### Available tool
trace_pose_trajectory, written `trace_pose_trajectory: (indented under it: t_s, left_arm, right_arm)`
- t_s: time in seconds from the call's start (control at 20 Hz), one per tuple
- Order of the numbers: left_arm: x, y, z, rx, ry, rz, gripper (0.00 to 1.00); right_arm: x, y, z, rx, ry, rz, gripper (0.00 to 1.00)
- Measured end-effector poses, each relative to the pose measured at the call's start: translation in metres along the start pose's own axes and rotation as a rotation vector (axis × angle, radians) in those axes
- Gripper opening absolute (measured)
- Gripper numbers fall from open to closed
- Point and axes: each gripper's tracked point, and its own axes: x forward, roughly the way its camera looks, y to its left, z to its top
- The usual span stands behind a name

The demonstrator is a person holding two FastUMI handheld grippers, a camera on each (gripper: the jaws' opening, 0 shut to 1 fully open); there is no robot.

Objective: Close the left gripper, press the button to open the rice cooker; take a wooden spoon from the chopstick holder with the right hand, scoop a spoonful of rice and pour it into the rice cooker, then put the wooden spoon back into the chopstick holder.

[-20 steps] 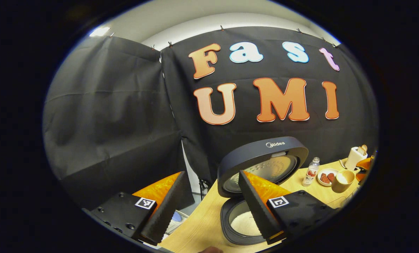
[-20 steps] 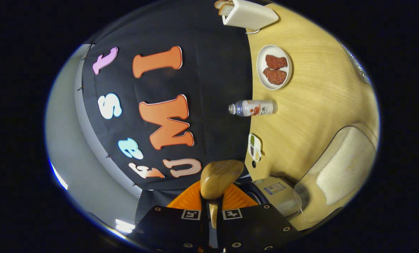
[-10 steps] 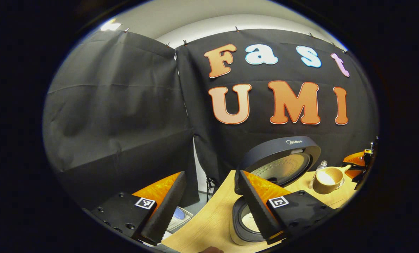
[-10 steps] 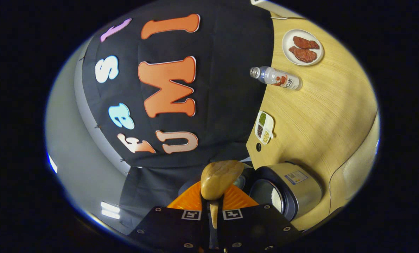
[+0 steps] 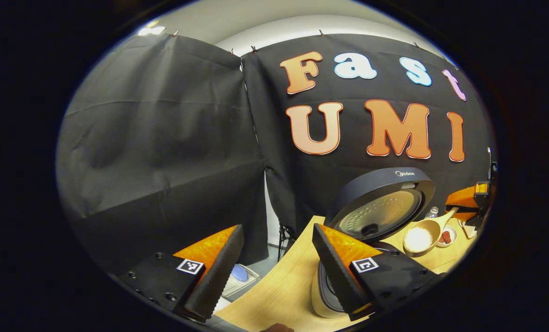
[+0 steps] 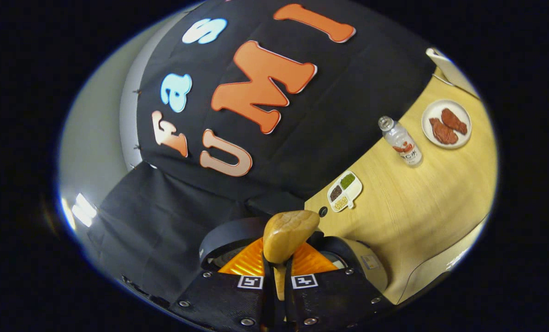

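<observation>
Just beyond the right gripper (image 6: 278, 276), whose fingers pinch its handle, the pale wooden spoon (image 5: 421, 234) carries a heap of white rice beside the dark rice cooker's (image 5: 379, 208) raised lid. Nearer, the left gripper (image 5: 274, 272) hangs spread wide, holding nothing, above the light wooden table (image 5: 279, 290).

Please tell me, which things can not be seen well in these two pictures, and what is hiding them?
- Rice cooker pot, left gripper view: the left gripper's finger covers its inside.
- Wooden spoon, right gripper view: its bowl faces away, and the right gripper covers the handle; the rice shows in the left gripper view.
- Compartment dish, right gripper view: contents too small to name.
</observation>
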Motion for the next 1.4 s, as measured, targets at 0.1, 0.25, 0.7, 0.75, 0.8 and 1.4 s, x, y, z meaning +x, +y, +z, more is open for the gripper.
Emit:
trace_pose_trajectory:
  t_s: [0.1,0.25,0.7,0.75,0.8,1.4]
  left_arm:
    - [0.000,0.001,-0.002,0.002,0.004,0.003,1.00]
    - [0.002,0.001,-0.004,0.003,0.009,0.004,1.00]
    - [0.002,0.003,-0.007,0.000,0.022,0.018,0.96]
    - [0.003,0.003,-0.008,0.002,0.022,0.021,1.00]
    - [0.003,0.002,-0.008,0.004,0.021,0.020,1.00]
    - [0.002,-0.003,-0.007,0.013,0.025,0.021,0.96]
  right_arm:
    - [0.004,0.009,-0.004,-0.114,-0.006,-0.017,0.08]
    - [0.009,0.019,-0.010,-0.268,-0.014,-0.030,0.08]
    - [0.006,0.046,-0.013,-0.485,-0.050,-0.004,0.08]
    - [0.007,0.048,-0.013,-0.510,-0.054,0.002,0.08]
    - [0.005,0.052,-0.014,-0.535,-0.057,0.007,0.08]
    - [-0.004,0.096,-0.031,-0.902,-0.101,0.114,0.08]
